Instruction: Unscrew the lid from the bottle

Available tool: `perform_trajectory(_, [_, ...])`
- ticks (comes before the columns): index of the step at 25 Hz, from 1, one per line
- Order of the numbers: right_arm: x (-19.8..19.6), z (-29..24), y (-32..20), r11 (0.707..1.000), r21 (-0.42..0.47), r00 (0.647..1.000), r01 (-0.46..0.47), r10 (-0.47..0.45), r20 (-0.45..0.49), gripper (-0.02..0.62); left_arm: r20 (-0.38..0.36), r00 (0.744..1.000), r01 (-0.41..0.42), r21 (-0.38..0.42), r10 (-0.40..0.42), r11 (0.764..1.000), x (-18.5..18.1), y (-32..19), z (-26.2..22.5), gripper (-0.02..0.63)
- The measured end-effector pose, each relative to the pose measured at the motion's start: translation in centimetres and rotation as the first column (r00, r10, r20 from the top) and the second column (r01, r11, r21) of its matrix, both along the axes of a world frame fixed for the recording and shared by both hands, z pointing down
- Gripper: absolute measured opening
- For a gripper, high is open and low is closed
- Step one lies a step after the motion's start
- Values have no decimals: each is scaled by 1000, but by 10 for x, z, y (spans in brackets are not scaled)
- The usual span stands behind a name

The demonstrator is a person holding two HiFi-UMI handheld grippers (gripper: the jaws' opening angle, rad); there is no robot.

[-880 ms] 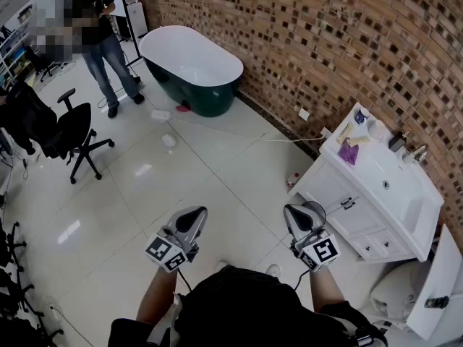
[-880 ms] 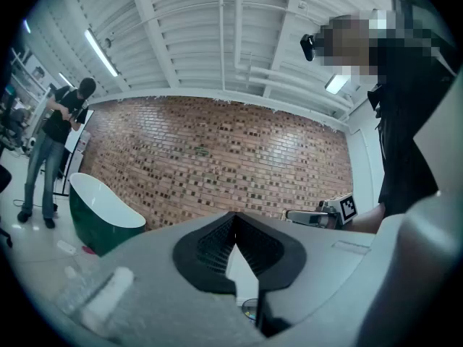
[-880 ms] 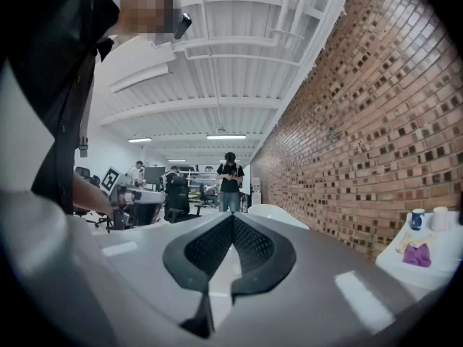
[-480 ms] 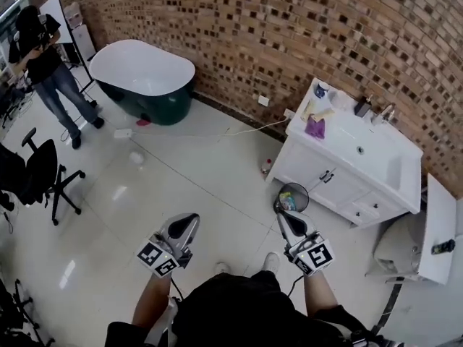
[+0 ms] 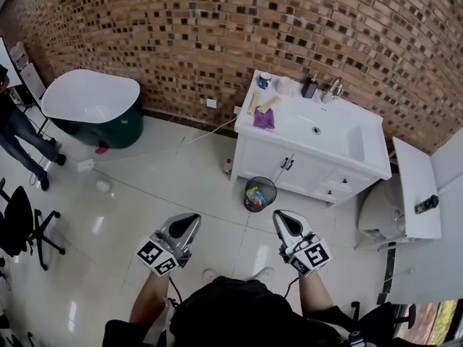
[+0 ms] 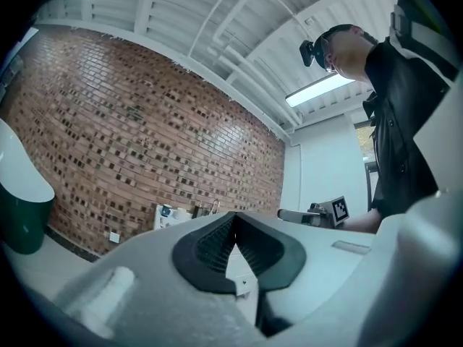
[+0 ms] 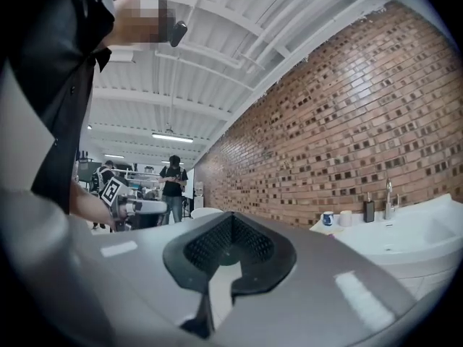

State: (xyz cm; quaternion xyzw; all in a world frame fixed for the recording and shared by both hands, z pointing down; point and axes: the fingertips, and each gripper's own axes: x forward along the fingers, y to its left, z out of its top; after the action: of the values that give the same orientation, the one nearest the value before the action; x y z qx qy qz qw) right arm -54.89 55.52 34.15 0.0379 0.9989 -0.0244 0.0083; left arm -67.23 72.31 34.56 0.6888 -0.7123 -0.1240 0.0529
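Both tongs are clenched and hold nothing: the left gripper (image 5: 187, 226) and right gripper (image 5: 287, 224) hang side by side over the floor (image 5: 166, 179), pads meeting with nothing between them.

Task thing: a dark bottle (image 5: 309, 87) stands at the back of the vanity (image 5: 340, 147), at 1 o'clock, just beside the faucet (image 5: 334, 87). A smaller bottle (image 5: 227, 166) stands on the floor against the vanity's left side, at 12 o'clock. I cannot tell which one is meant, and neither lid can be made out. Both are well apart from the tongs.

Hazards, as I judge them:
- Wrong bottle taken. Cause: two candidates.
- Bottle tipped on approach. Cause: clenched jaws arriving at it; release them first.
- Faucet or cup (image 5: 265, 80) knocked. Cause: crowded back edge of the vanity.
- Trip. Cause: the cable (image 5: 195, 137) across the floor at 11 o'clock, and glossy tile.

Obstructions: the bin (image 5: 260, 194) stands at 12 o'clock, between me and the vanity front. A purple cloth (image 5: 263, 118) lies on the counter's left part.

Surroundings: tub (image 5: 90, 107) at 10 o'clock, chair (image 5: 18, 223) at 9 o'clock, a bystander's legs (image 5: 18, 132) at the left edge.
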Motion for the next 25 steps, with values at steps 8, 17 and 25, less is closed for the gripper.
perform_trajectory(8, [47,-16,-63,997,-15,996,-72,73,58,5,6,996,-87,13,87,996,44,-76,-10,2])
perform_trajectory(17, [90,-19,-130,985,-64,983,-159,164,85,5,-7,982,-190,-2,190,982,92,-160,-11,3])
perform_trajectory(25, [154,-16,-197,965,-22,961,-260,261,96,5,15,960,-281,-20,281,960,139,-244,-8,3])
